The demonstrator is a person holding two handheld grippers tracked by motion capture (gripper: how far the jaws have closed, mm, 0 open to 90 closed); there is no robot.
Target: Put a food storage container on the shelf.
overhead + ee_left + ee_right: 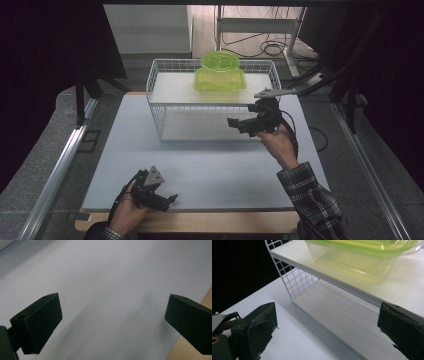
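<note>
On top of the white wire rack (159,92) sits the green box (220,79), with a round green bowl (220,60) stacked on it. I hold my right gripper (239,123) just in front of the rack, jaws spread wide and holding nothing. To grab the box well, I think I should lift a bit, come in level, and pinch its front rim slowly so the bowl does not tip. My left gripper (170,199) rests low near the table's (125,150) front edge, jaws spread too.
</note>
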